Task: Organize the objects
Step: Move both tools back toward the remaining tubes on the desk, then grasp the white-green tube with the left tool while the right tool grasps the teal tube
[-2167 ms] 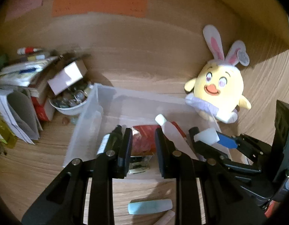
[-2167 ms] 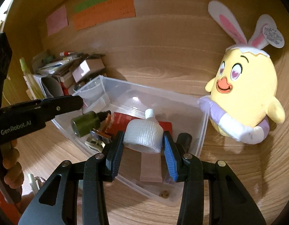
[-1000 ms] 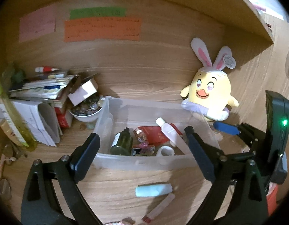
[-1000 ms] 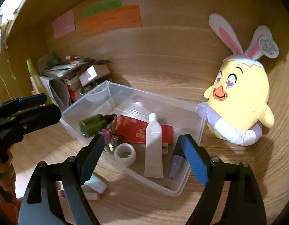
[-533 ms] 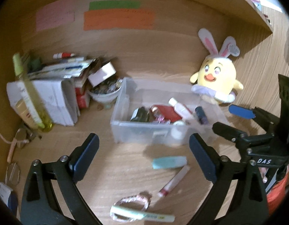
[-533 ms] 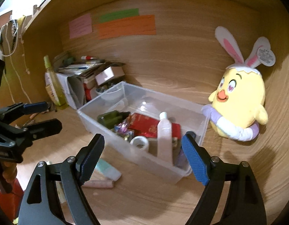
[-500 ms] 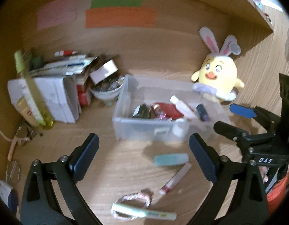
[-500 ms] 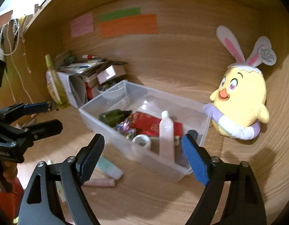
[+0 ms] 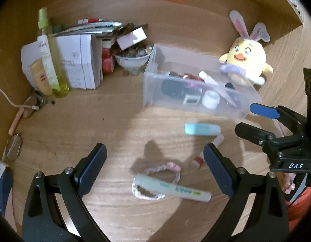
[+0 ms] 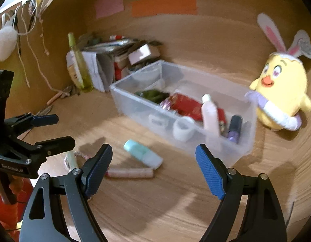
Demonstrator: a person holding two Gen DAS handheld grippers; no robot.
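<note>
A clear plastic bin (image 9: 155,76) (image 10: 246,147) on the wooden desk holds a white tape roll (image 9: 210,99) (image 10: 183,131), a pale tube (image 10: 209,115), a red packet (image 10: 187,105), a dark green bottle (image 10: 152,94) and a purple bottle (image 10: 234,129). In front of the bin lie a mint-blue tube (image 9: 201,129) (image 10: 142,155), a pink stick (image 9: 207,151) (image 10: 129,172), a pale green pen (image 9: 171,187) and a pink braided band (image 9: 155,181). My left gripper (image 9: 155,169) (image 10: 48,129) hangs open over the pen and band. My right gripper (image 10: 153,171) (image 9: 254,119) is open and empty above the tube and stick.
A yellow bunny-eared plush (image 9: 246,60) (image 10: 280,92) stands right of the bin. Papers and boxes (image 9: 78,60), a bowl of small items (image 9: 133,57) and a green spray bottle (image 9: 49,54) crowd the back left. Glasses (image 9: 14,147) lie at the left edge.
Both grippers have drawn back from the bin and tipped downward. The pen, band, stick and mint tube now lie closer under them. Jaws stay wide.
</note>
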